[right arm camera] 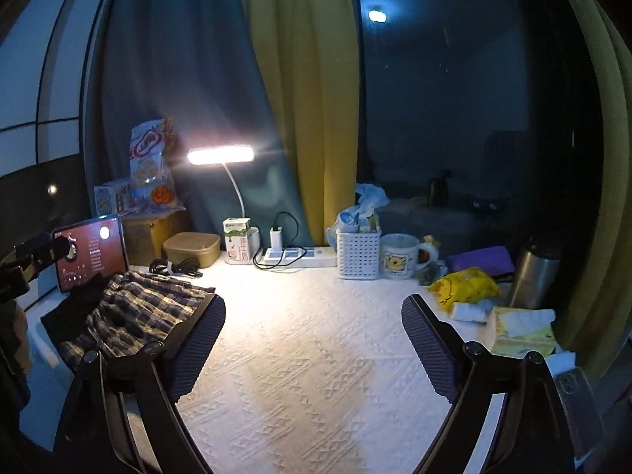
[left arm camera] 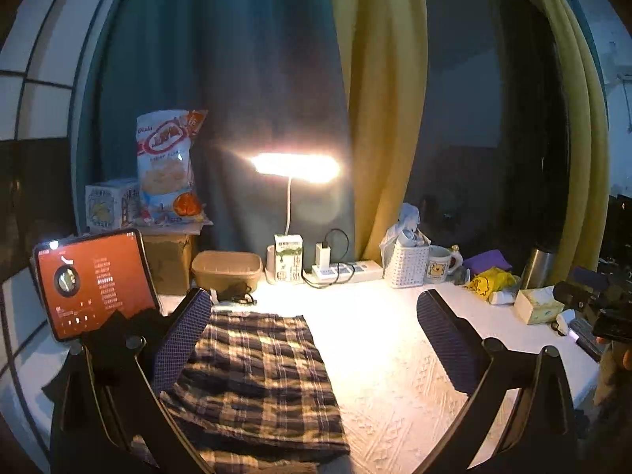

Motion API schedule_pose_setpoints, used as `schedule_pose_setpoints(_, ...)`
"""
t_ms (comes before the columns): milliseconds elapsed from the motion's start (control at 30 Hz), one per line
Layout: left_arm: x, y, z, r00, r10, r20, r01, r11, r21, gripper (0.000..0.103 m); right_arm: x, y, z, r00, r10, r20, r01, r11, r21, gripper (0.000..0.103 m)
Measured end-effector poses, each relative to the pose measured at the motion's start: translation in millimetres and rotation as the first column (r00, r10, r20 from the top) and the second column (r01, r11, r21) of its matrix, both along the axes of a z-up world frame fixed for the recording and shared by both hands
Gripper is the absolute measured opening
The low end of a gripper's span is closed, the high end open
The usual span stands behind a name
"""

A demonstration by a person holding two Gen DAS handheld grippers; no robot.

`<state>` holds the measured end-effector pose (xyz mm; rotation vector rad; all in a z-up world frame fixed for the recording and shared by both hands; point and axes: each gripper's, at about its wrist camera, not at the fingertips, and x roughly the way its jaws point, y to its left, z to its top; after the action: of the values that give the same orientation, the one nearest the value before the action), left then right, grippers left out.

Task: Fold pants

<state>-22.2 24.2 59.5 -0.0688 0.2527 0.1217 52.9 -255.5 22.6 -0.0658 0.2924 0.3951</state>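
Observation:
Plaid pants lie folded into a flat oblong on the white textured tablecloth, at the left of the table. My left gripper is open above them, its left finger over the cloth's left edge, nothing between its pads. In the right wrist view the same pants lie at the far left, partly behind the left finger. My right gripper is open over bare tablecloth, to the right of the pants and holding nothing. The other gripper shows at the right edge of the left wrist view.
A lit desk lamp stands at the back. A tablet leans at the left by a cardboard box with a snack bag. A power strip, white basket, mug, steel flask and tissue box line the back and right.

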Motion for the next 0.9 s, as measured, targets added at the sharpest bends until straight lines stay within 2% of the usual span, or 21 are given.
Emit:
schedule_pose_setpoints(167,-1,-4,-12,1.000,0.005,-0.027,-0.004,0.999,0.043,0.103,-1,0,-3,1.000,-0.013,0.003,0.013,1.000,-0.020,0.092)
schedule_pose_setpoints(533,12,4,-29,0.994,0.073,-0.083,-0.067,0.995,0.080,0.103,10,20,-22,0.999,0.002,-0.036,-0.004,0.998,-0.061,0.092)
schedule_pose_setpoints(900,13,6,-30,0.994,0.062,-0.095,-0.055,0.996,0.067,0.103,13,22,-27,0.999,-0.002,-0.048,-0.001,0.998,-0.060,0.092)
